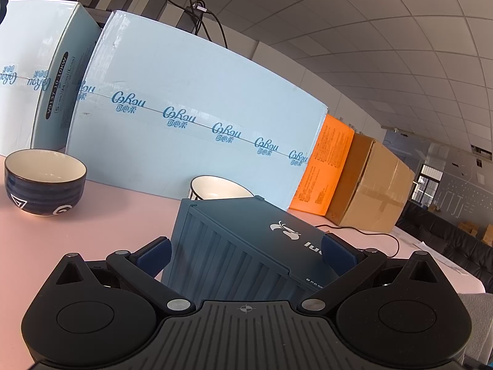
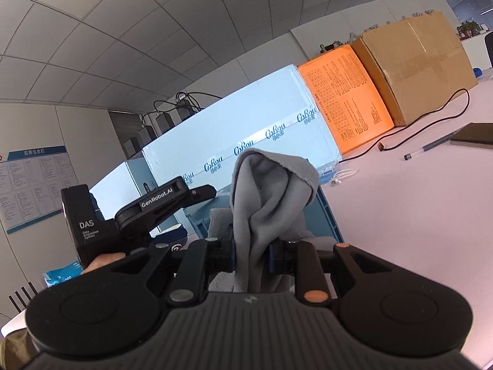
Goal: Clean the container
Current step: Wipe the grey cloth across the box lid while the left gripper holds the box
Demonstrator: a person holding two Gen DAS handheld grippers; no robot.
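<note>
A dark blue ribbed plastic container (image 1: 246,240) with a white logo sits tilted between my left gripper's (image 1: 246,256) blue pads, which press on its two sides above the pink table (image 1: 92,231). My right gripper (image 2: 252,256) is shut on a grey cloth (image 2: 265,197) that bunches up in front of it. Behind the cloth a blue edge of the container (image 2: 326,212) shows. The left gripper's black body (image 2: 148,209) shows at the left of the right wrist view.
A dark blue bowl (image 1: 44,182) stands at left and a white bowl (image 1: 215,188) behind the container. Large light blue boxes (image 1: 191,117), an orange box (image 1: 329,166) and a brown carton (image 1: 376,185) line the back. A black cable (image 2: 431,117), pen (image 2: 431,148) and notebook (image 2: 474,134) lie at right.
</note>
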